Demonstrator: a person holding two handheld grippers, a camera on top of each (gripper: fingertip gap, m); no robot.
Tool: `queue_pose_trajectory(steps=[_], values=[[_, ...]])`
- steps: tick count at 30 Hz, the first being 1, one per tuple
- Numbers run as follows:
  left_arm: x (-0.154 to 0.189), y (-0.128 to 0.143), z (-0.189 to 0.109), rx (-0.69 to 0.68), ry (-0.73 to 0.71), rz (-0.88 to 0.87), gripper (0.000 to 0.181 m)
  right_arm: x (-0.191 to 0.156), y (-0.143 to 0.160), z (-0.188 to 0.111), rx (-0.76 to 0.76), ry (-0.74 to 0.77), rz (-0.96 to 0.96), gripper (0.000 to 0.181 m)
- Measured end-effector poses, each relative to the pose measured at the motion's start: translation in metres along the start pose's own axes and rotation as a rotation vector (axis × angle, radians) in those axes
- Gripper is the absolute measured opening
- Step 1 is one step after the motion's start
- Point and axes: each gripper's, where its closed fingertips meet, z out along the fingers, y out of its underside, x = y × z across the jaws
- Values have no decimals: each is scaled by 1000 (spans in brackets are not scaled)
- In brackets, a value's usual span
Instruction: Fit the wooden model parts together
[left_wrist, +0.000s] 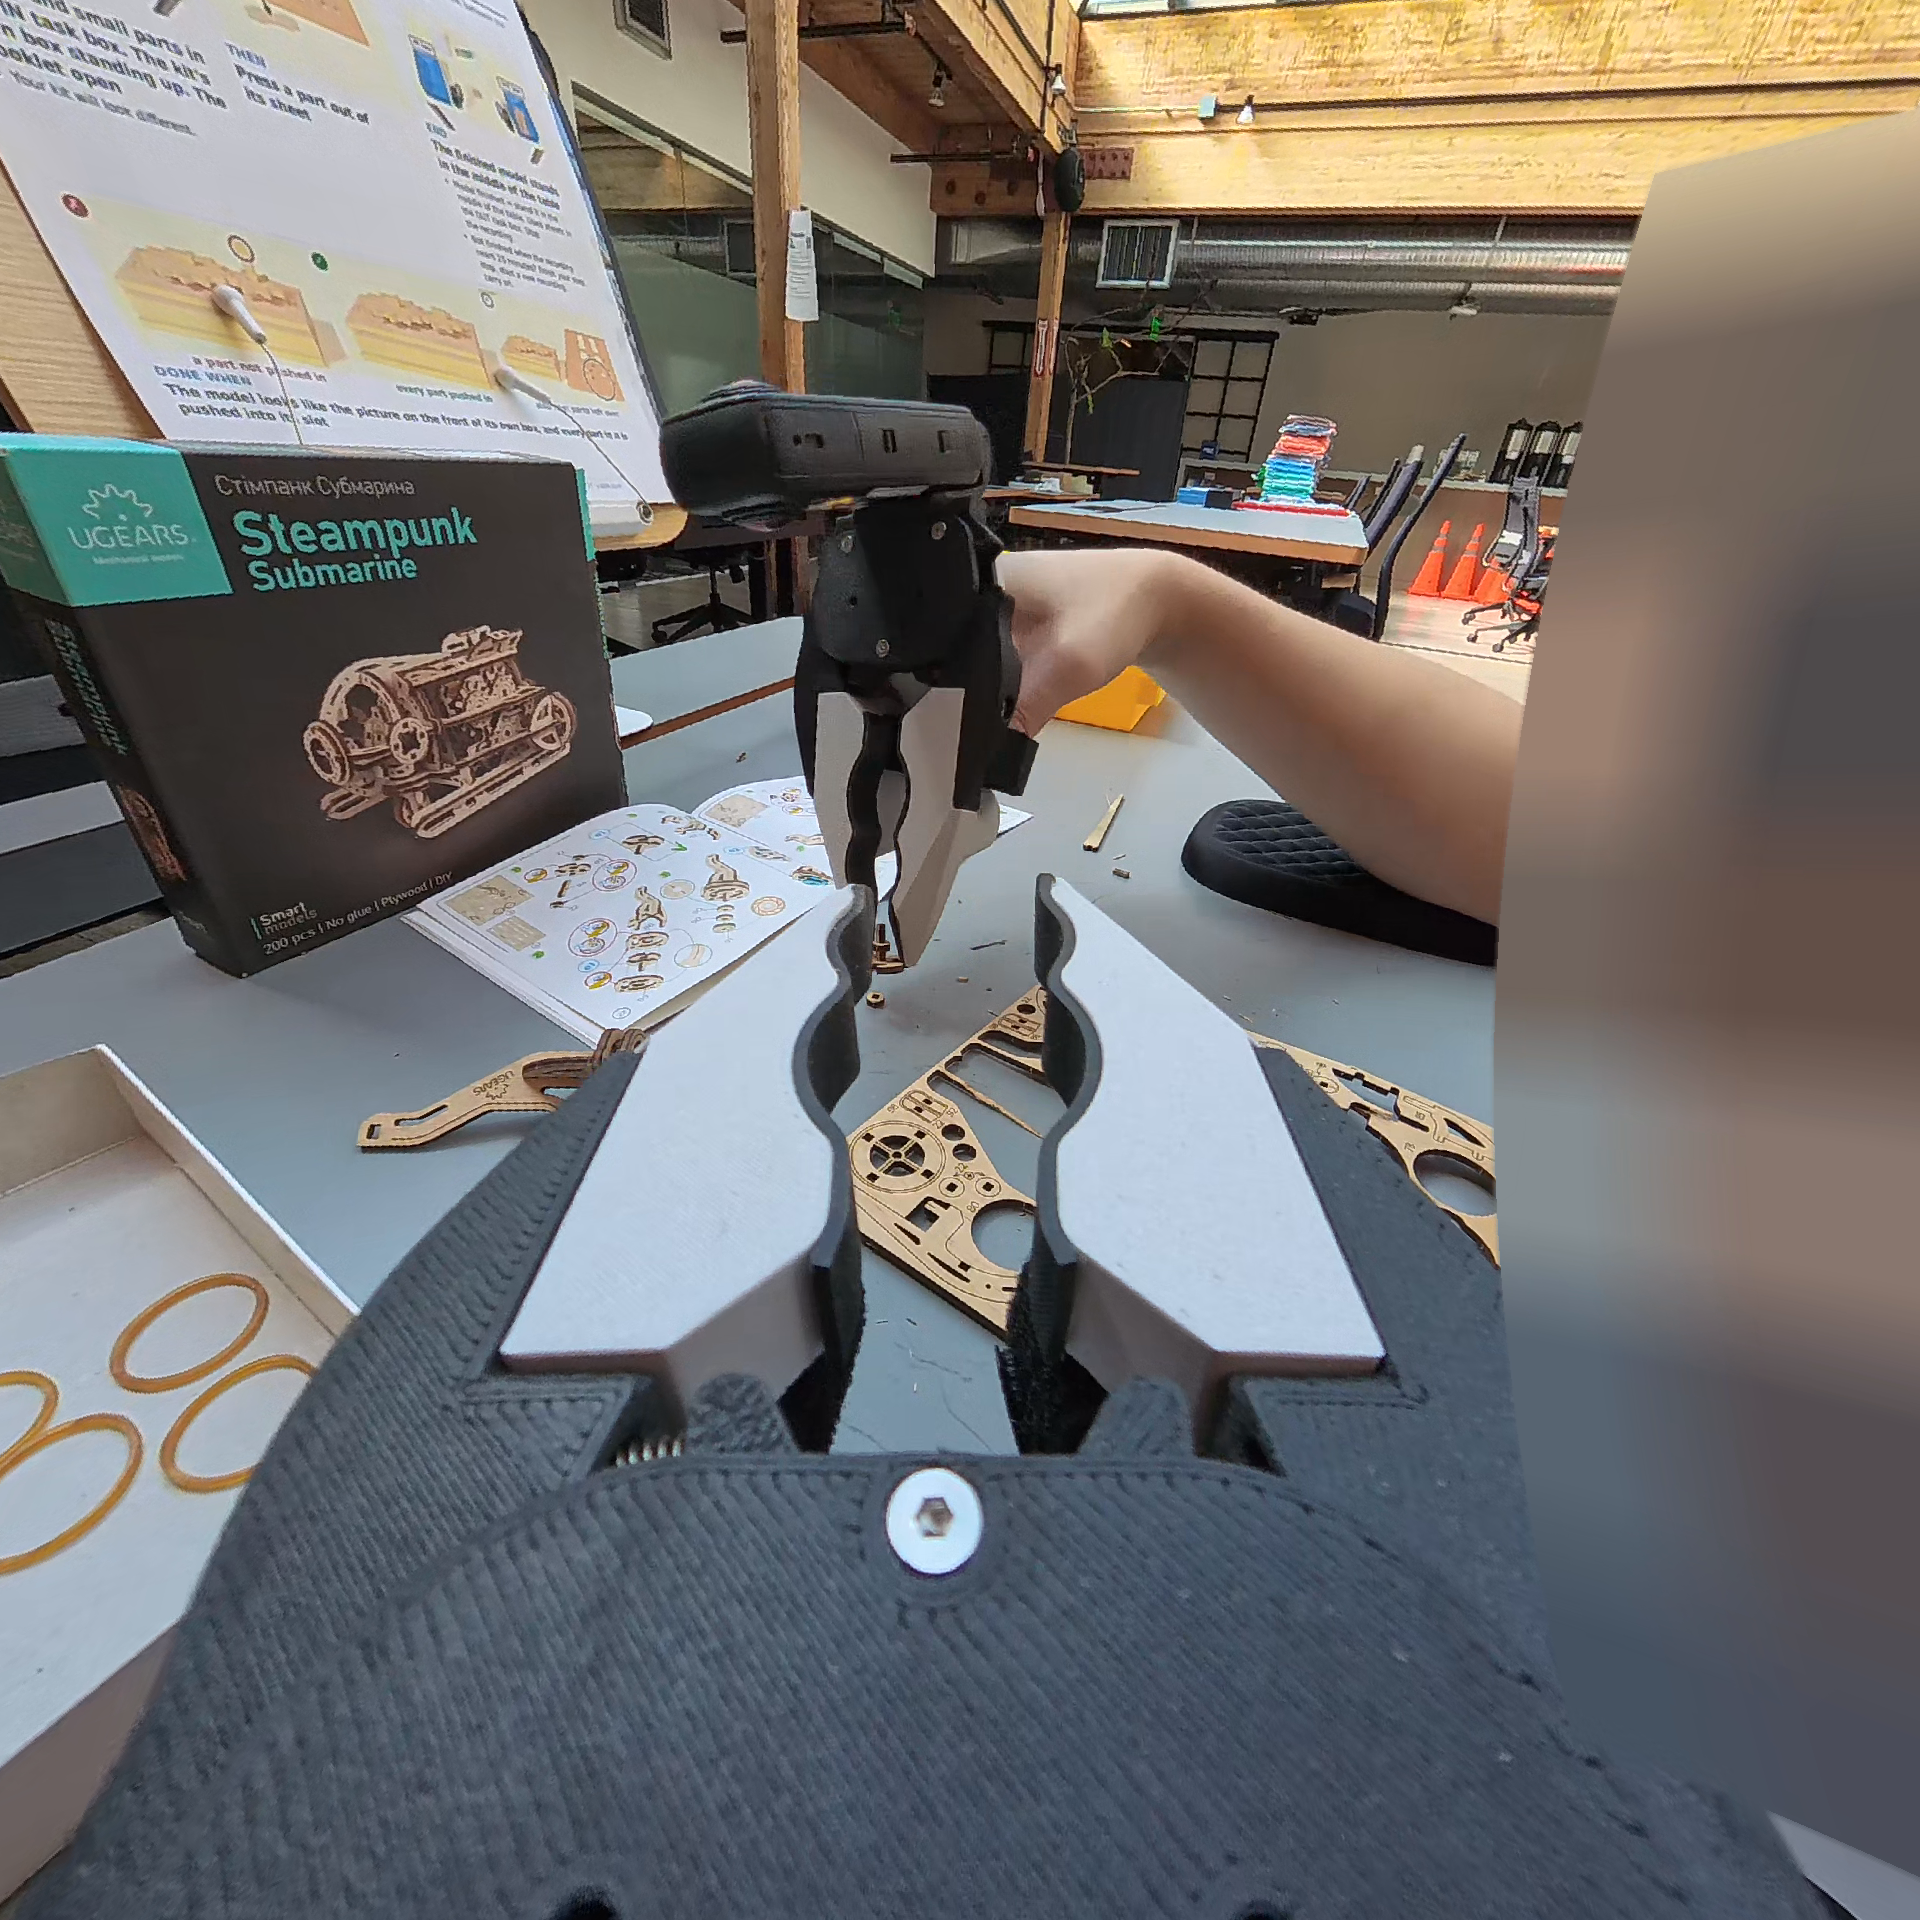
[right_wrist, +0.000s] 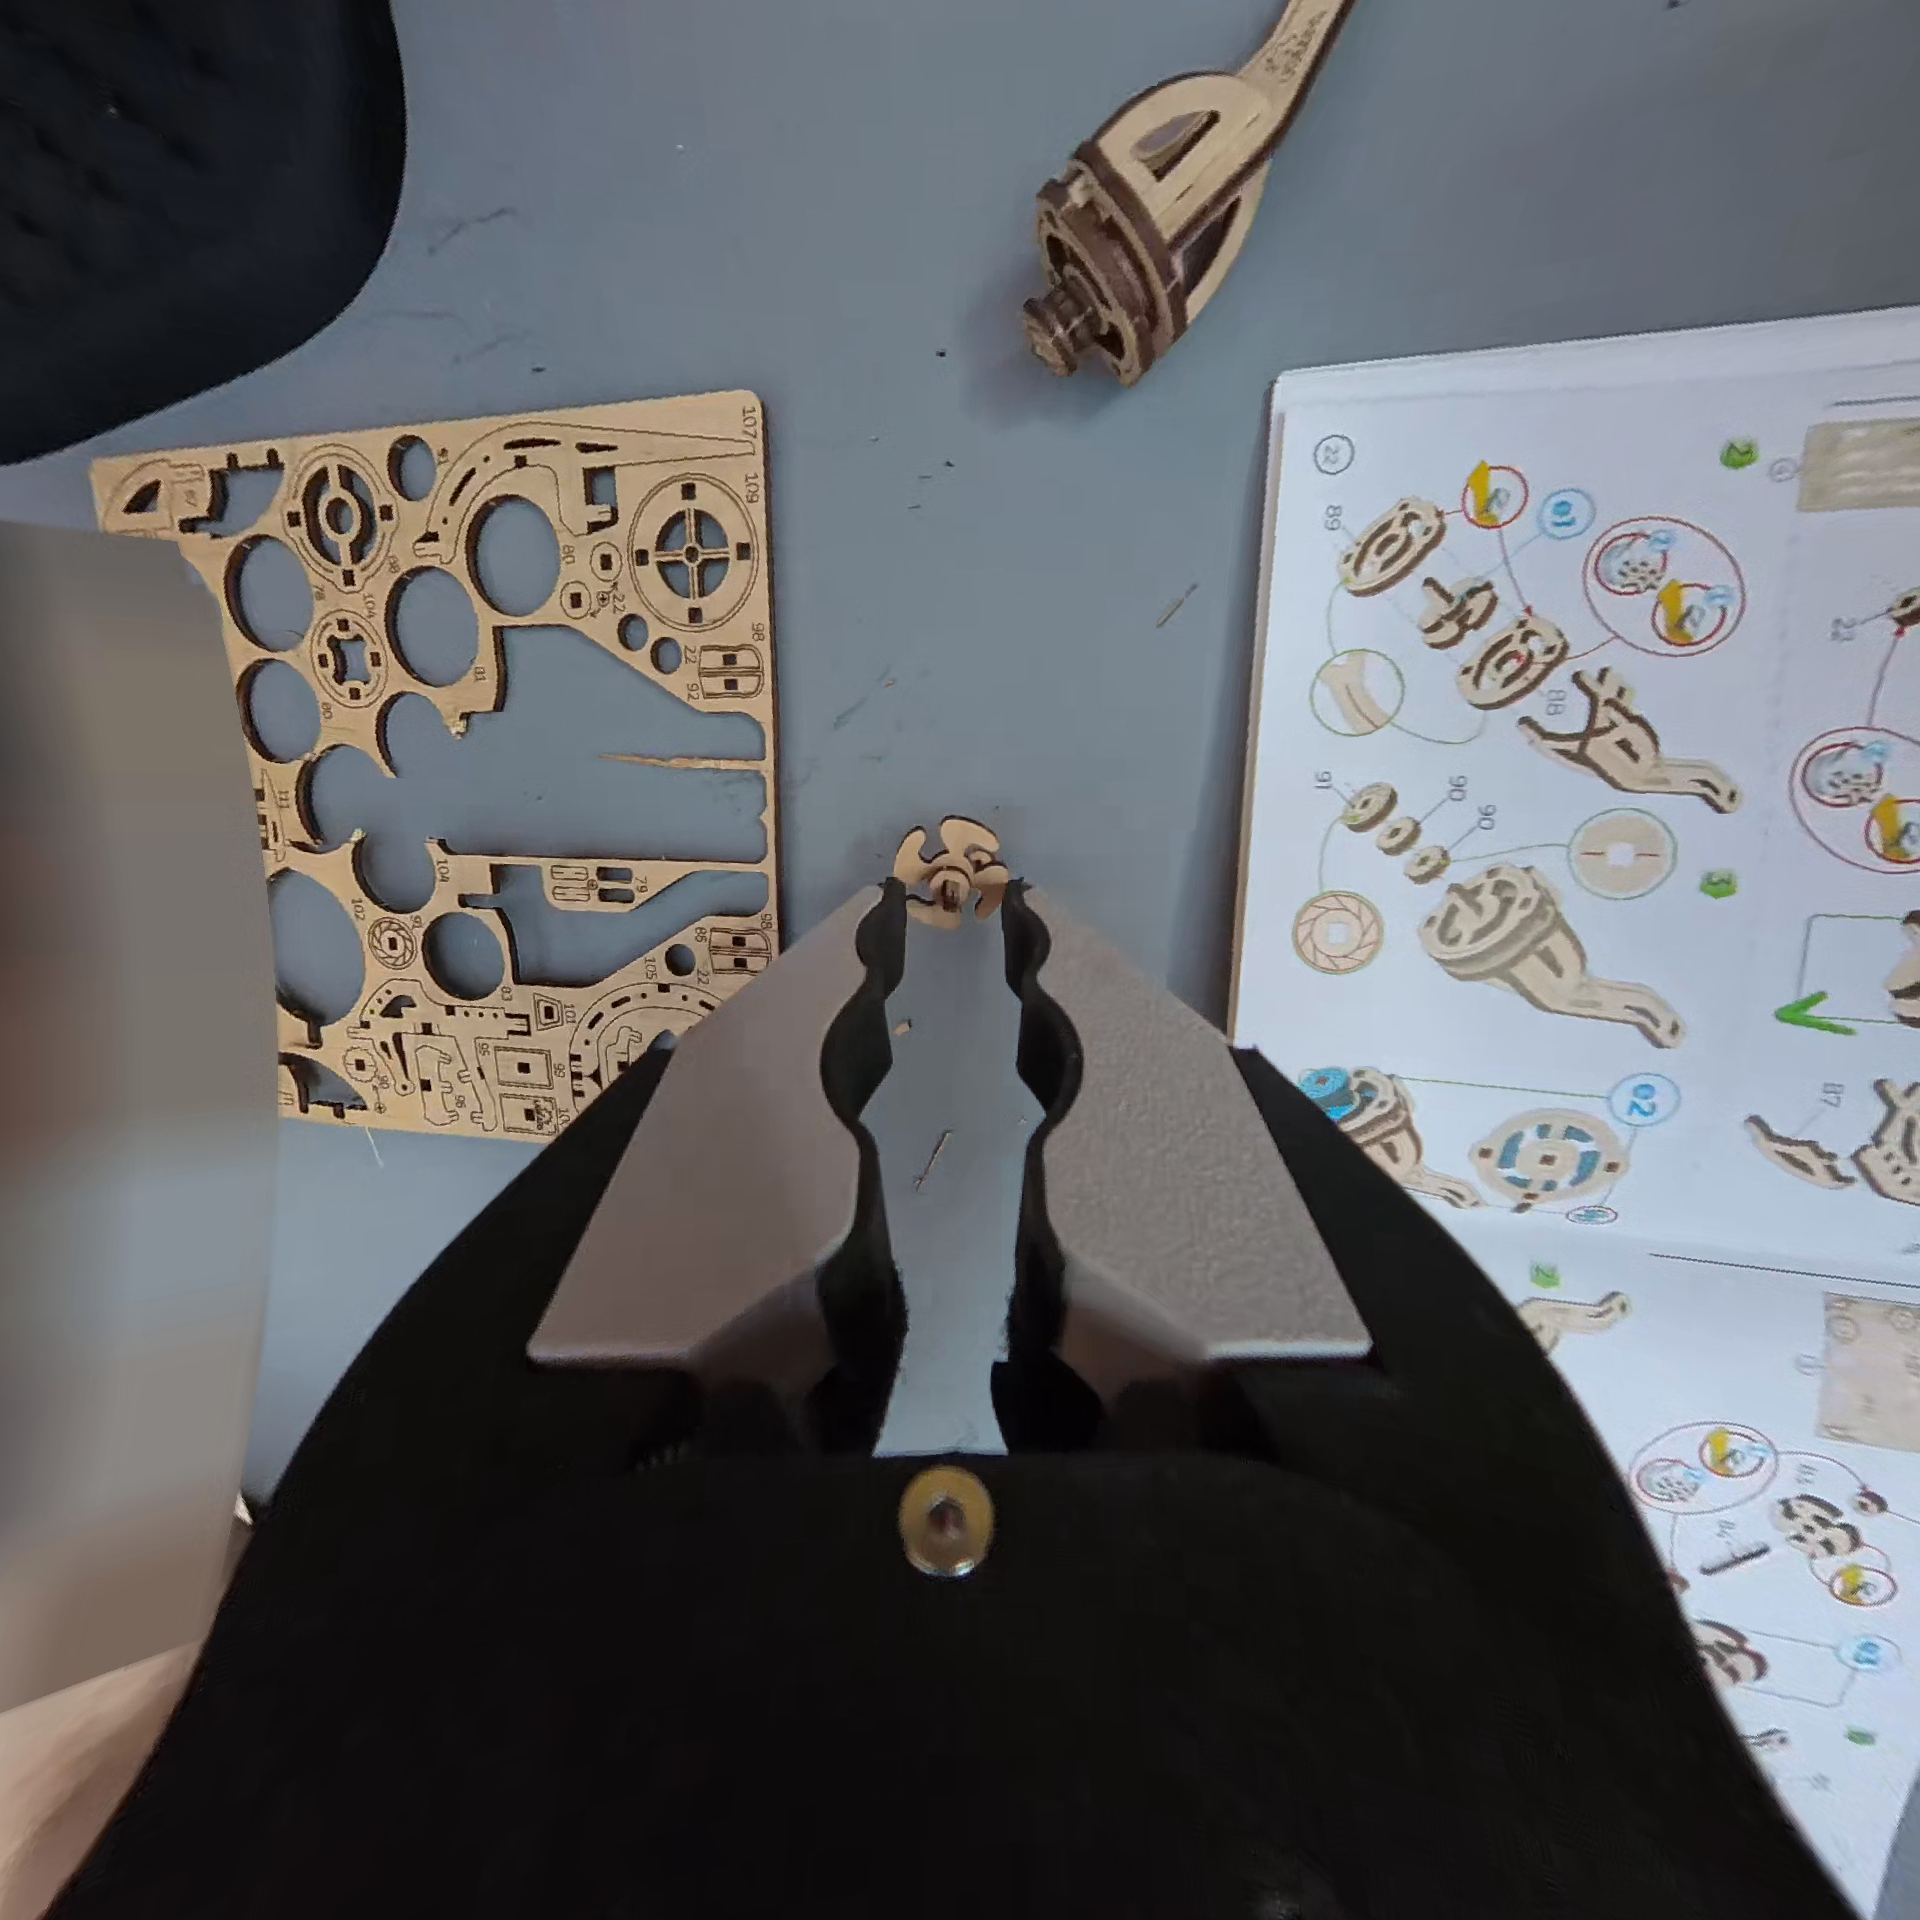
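My right gripper (right_wrist: 951, 896) points straight down at the grey table and is shut on a small propeller-shaped wooden part (right_wrist: 948, 868) held at its fingertips. In the left wrist view this gripper (left_wrist: 896, 940) stands upright just beyond my left gripper, with the part (left_wrist: 886, 951) close to the table. My left gripper (left_wrist: 954, 909) is open and empty, low over the laser-cut wooden sheet (left_wrist: 935, 1174). The sheet (right_wrist: 436, 769) lies left of the right gripper, with many parts punched out. A partly built wooden assembly (right_wrist: 1143, 218) lies farther off; it also shows in the left wrist view (left_wrist: 499, 1091).
An open instruction booklet (right_wrist: 1610, 831) lies to the right. The kit box (left_wrist: 312, 675) stands at back left under a leaning instruction board (left_wrist: 312, 208). A white tray (left_wrist: 62, 1164) holds rubber bands. A black wrist rest (left_wrist: 1309, 862) and a tiny loose wooden piece (left_wrist: 875, 1000) lie on the table. There is about 15 cm between the tips of the two grippers.
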Motion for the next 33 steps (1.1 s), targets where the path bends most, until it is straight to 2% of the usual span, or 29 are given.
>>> queue_pose_trajectory(steps=[5,15,20,24,27,33], values=[[0,1,0,-2,0,2,29,5,9,5,-46,-19,69,18],[0,1,1,-3,-2,3,29,3,3,4,-74,6,185,18],[0,1,1,-3,-2,1,29,0,4,3,-95,-4,320,18],[1,1,1,-5,-3,5,29,-1,-1,4,-54,-41,469,18],[1,1,1,-4,-4,6,29,5,7,7,-91,5,528,18],[1,1,1,-4,-5,5,29,4,3,5,-82,54,574,18]])
